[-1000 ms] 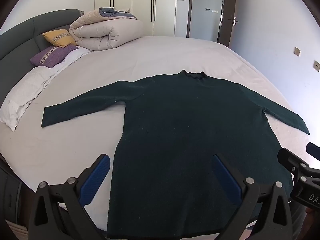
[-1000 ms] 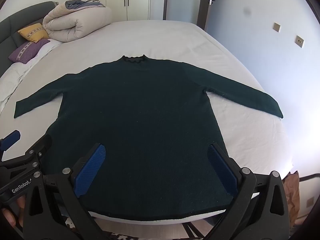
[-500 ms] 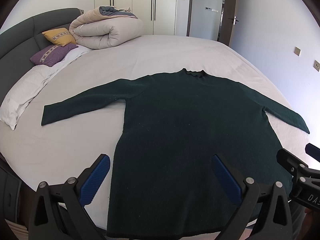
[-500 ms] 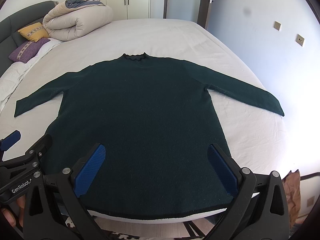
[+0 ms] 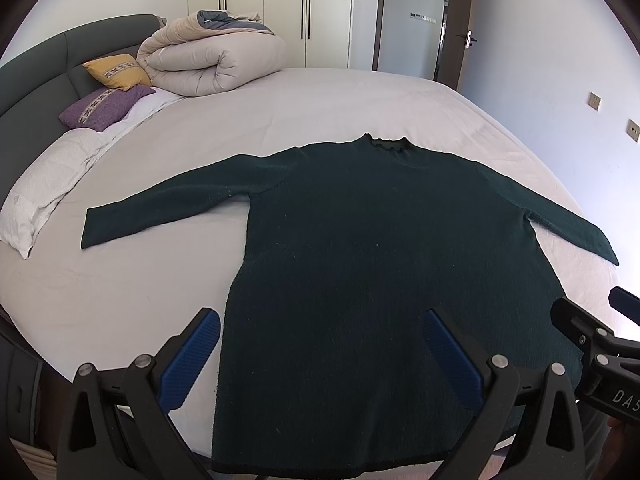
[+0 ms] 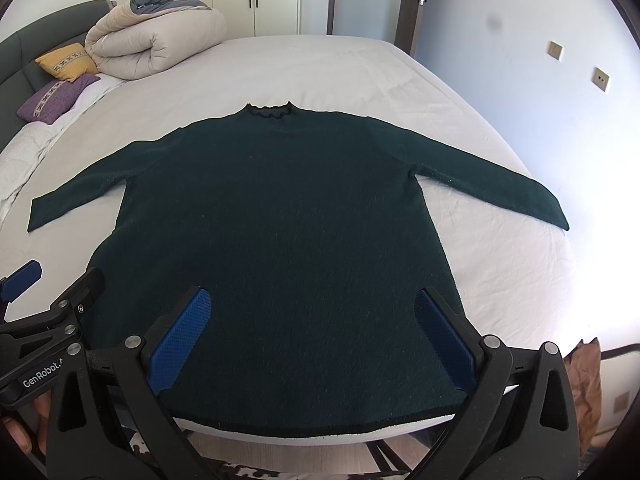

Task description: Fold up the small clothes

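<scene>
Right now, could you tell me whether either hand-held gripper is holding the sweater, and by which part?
Nothing is held. The left hand-held gripper and right hand-held gripper are open above the flat sweater.

From my left wrist camera, the dark green knit sweater (image 5: 380, 280) loses its hem corner behind my wide-open left gripper (image 5: 320, 356). The neighbouring right gripper (image 5: 600, 352) is cut off by the frame edge.

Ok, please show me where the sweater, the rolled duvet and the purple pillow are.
sweater (image 6: 280, 240): right wrist view, middle of its body.
rolled duvet (image 5: 216, 64): left wrist view, outer side of the roll.
purple pillow (image 5: 104, 108): left wrist view, middle of its top face.
</scene>
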### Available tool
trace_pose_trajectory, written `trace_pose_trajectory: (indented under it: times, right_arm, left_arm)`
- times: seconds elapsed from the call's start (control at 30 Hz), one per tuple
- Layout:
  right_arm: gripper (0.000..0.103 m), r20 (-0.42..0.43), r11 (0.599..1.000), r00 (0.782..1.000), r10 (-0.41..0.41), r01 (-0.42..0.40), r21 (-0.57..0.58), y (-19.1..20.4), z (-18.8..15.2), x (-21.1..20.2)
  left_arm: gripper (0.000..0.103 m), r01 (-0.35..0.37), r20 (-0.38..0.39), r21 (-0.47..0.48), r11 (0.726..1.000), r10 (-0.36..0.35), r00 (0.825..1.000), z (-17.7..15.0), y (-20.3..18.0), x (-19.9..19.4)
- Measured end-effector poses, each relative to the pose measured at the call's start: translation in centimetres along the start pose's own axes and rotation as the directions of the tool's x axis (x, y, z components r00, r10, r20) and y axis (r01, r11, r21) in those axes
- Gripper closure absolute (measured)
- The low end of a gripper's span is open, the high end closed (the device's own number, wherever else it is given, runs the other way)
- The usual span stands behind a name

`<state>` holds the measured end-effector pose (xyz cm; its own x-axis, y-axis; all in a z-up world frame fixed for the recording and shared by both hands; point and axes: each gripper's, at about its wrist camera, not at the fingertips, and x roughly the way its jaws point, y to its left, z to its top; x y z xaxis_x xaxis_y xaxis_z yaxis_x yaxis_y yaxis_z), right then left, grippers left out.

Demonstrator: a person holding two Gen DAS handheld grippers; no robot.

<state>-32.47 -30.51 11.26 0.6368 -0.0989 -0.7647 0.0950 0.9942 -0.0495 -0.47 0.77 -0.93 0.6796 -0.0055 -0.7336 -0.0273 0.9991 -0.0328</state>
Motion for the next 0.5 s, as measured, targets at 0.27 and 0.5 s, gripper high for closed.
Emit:
trace_pose_trajectory:
  times: [0.27,0.5]
  right_arm:
    - [0.0,-0.002,1.0,1.0,-0.002,0.002,-0.002,0.18,-0.08,-0.18]
    - [0.0,-0.005,1.0,1.0,-0.001,0.001,-0.001,0.19,-0.01,-0.12]
  left_arm:
    - [0.0,0.002,-0.003,0.002,1.0,-0.002,1.0,-0.23,-0.04,0.05]
    - [0.0,0.002,-0.003,0.001,1.0,-0.002,1.0,-0.16,-0.07,0.06]
